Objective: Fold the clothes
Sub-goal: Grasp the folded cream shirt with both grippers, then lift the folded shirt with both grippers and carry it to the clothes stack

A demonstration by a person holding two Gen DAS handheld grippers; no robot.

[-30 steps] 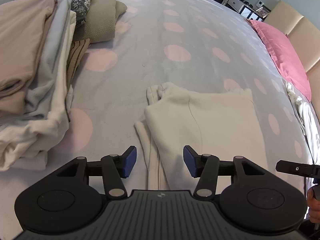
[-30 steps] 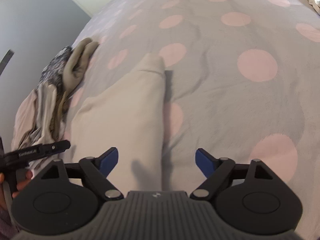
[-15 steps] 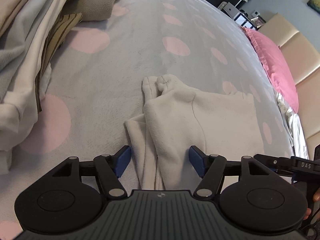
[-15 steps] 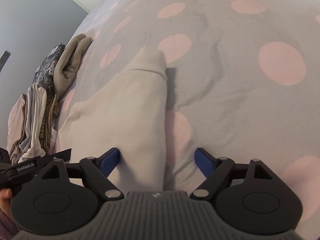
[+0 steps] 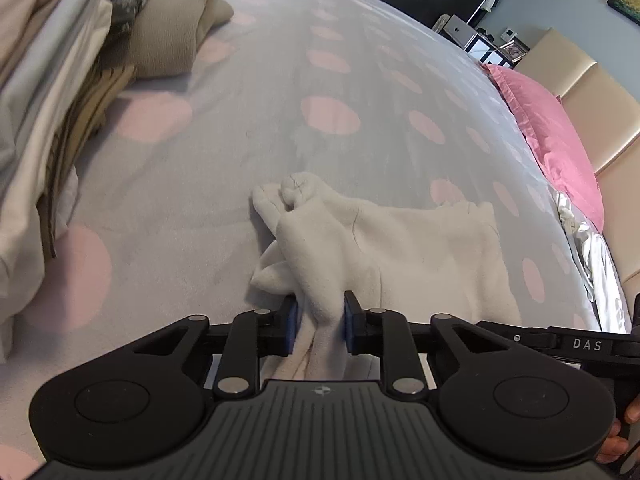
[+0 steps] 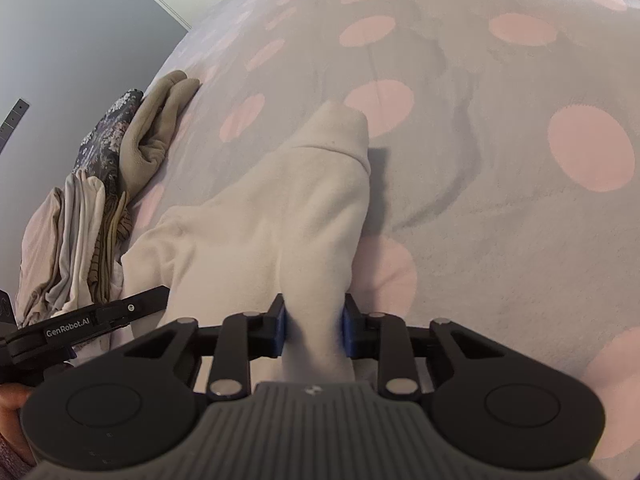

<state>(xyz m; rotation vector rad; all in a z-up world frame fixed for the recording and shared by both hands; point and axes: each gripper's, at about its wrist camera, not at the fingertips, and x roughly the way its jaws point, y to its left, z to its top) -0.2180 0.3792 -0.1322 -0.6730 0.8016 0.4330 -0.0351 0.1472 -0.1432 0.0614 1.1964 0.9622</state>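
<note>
One cream fleece garment (image 5: 404, 248) lies flat on the grey, pink-dotted bedspread (image 5: 248, 128), long axis running away from both cameras, cuffed end (image 6: 340, 128) farthest from the right one. Left tongs (image 5: 319, 325) have just been closing and now pinch its bunched near edge; right tongs (image 6: 314, 326) likewise, just closed onto a raised fold. Left view alone shows a pink pillow (image 5: 556, 136) and beige headboard (image 5: 588, 92). Right view shows a grey wall (image 6: 72, 32). Stack of folded clothes (image 5: 48, 92) sits near the garment's left side — not touching it.
</note>
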